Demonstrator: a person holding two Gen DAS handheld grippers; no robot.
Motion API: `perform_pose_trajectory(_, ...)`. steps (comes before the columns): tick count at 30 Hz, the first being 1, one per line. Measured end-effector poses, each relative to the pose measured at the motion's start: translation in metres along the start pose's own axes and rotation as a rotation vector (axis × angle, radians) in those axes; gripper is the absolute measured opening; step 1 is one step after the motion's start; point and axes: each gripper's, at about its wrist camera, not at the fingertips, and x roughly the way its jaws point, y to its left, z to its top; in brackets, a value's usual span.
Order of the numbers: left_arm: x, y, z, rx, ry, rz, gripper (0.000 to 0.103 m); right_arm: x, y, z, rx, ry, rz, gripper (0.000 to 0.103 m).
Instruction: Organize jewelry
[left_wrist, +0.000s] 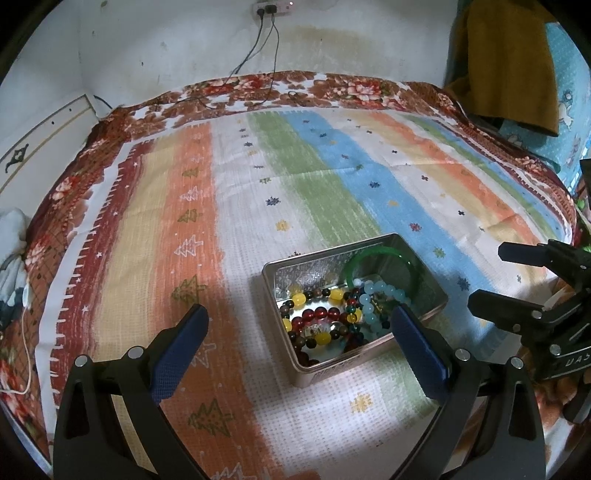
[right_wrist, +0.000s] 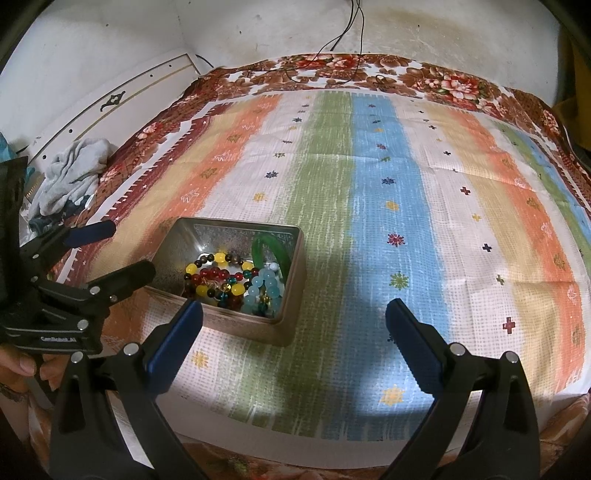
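Note:
A silver metal tin (left_wrist: 428, 295) (right_wrist: 291, 280) sits on the striped cloth. It holds a green bangle (left_wrist: 376, 258) (right_wrist: 275, 251), a pale blue bead bracelet (left_wrist: 384, 295) (right_wrist: 264, 286) and bracelets of red, yellow and brown beads (left_wrist: 317, 317) (right_wrist: 218, 275). My left gripper (left_wrist: 299, 328) is open and empty, its fingers either side of the tin's near left part. My right gripper (right_wrist: 293, 321) is open and empty, just right of the tin. Each gripper shows in the other's view, the right one (left_wrist: 491, 280) and the left one (right_wrist: 125, 251).
The striped cloth (left_wrist: 332, 177) (right_wrist: 388, 177) covers a bed with a floral blanket (left_wrist: 295, 88). Cables (left_wrist: 258, 66) hang from a wall socket onto the far edge. A grey rag (right_wrist: 70, 173) lies at the left. A brown cloth (left_wrist: 509, 62) hangs at the far right.

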Motion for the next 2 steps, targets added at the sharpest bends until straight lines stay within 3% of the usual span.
perform_pose_trajectory(2, -0.0001, 0.0000, 0.0000, 0.000, -0.001, 0.001, 0.097, 0.0005, 0.0003, -0.0006, -0.001, 0.000, 0.000, 0.098)
